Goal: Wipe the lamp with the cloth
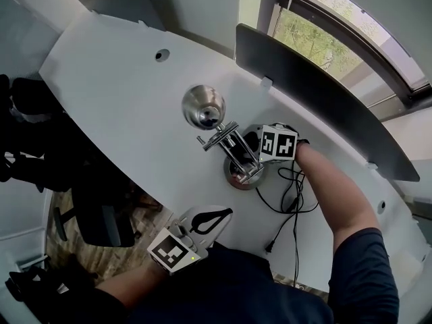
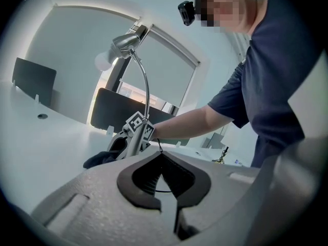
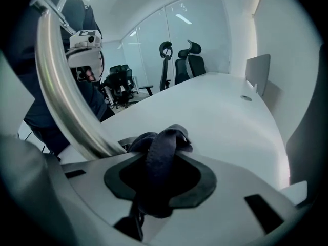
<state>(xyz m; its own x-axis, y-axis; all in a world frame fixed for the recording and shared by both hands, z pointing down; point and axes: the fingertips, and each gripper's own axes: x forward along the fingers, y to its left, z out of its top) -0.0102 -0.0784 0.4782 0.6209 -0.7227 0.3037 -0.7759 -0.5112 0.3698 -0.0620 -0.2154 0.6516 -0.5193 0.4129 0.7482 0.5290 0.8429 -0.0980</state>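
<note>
I've got my right gripper [image 1: 254, 147] with the dark cloth [image 1: 250, 139] down at the lamp [image 1: 203, 106] base, left gripper [image 1: 221, 215] resting at the desk [image 1: 115, 93] edge.

The chrome lamp [image 1: 204, 108], dome head on a curved arm above a round base, stands upright on the white table [image 1: 121, 100], the dark blue cloth [image 3: 159, 152] bunched beside its arm, pinched in the right gripper [image 3: 159, 186].
</note>
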